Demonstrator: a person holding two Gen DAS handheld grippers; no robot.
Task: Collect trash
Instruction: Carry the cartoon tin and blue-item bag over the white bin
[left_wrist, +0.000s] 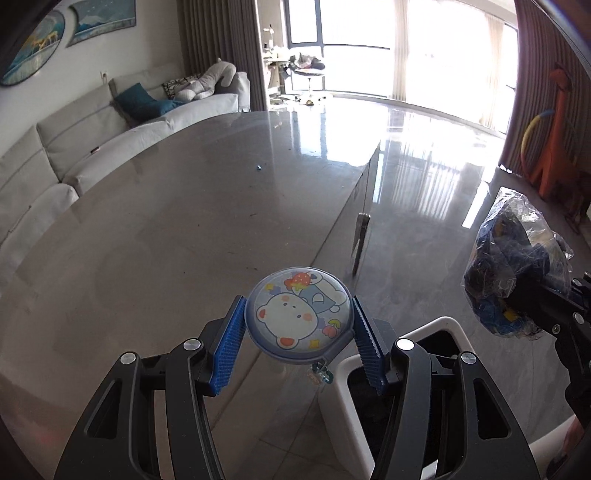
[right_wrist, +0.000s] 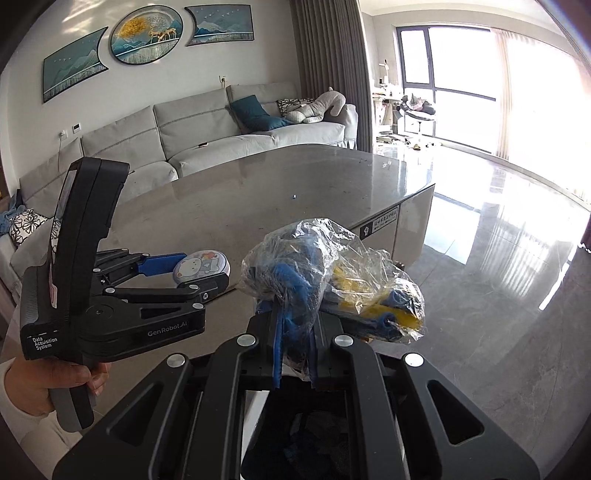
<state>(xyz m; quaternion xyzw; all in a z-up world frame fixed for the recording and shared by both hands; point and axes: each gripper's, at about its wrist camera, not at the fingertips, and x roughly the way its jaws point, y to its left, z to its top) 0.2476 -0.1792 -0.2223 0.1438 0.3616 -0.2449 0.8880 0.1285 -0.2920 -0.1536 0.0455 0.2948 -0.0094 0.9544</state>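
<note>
Grey glossy table (left_wrist: 166, 206), rounded at the far end, bearing a tiny blue speck (left_wrist: 258, 168) mid-top and scattered dark crumbs (left_wrist: 232, 254); beside it, polished grey floor (left_wrist: 424, 229) carrying a white bin (left_wrist: 345, 373).

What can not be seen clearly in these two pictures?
- Contents of the white bin: both views, the gripper frames cover its dark opening.
- What the crumpled plastic bag holds: wrinkled film blurs it.
- Small speck on the table: too small.
- Right gripper's fingers: the bag hides them.
</note>
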